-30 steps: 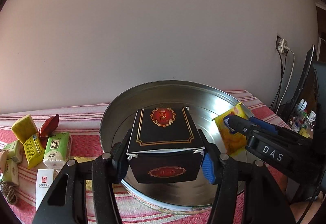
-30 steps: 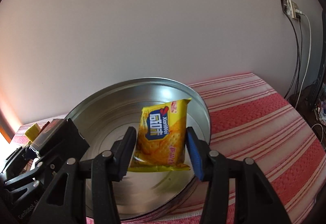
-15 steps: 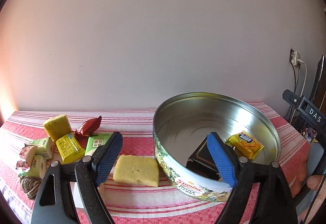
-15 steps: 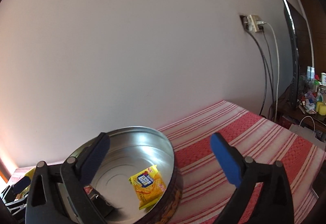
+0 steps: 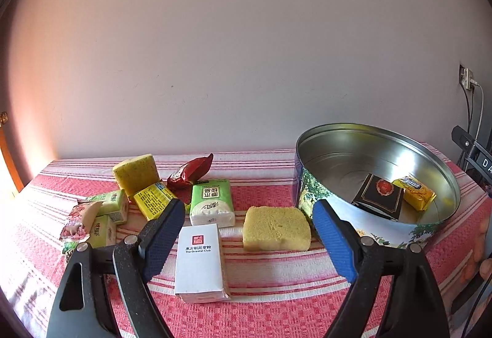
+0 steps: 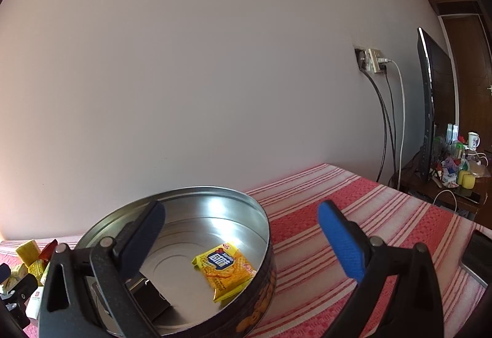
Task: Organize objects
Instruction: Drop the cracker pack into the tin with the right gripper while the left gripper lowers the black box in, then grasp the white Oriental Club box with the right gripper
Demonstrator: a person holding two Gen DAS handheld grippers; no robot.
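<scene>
Red-and-white striped cloth covers the desk (image 5: 276, 273) against a plain pale wall. My left tool (image 5: 246, 239) is released, its blue pads spread wide above a white carton (image 5: 200, 261) and a yellow sponge (image 5: 276, 227). Behind them I see a green tissue pack (image 5: 211, 202) and a red wrapper (image 5: 190, 172). My right tool (image 6: 246, 245) is released too, holding nothing. Inside the round tin (image 5: 323, 150) lie a black box (image 5: 379, 195) and a yellow cracker packet (image 6: 224, 268), just beside each other.

tin (image 5: 323, 181): right of left hand-held gripper (image 5: 249, 238) | box (image 5: 378, 196), packet (image 5: 415, 192): inside tin | sponge (image 5: 276, 228): between its fingers | cartons (image 5: 212, 202): ahead-left
</scene>
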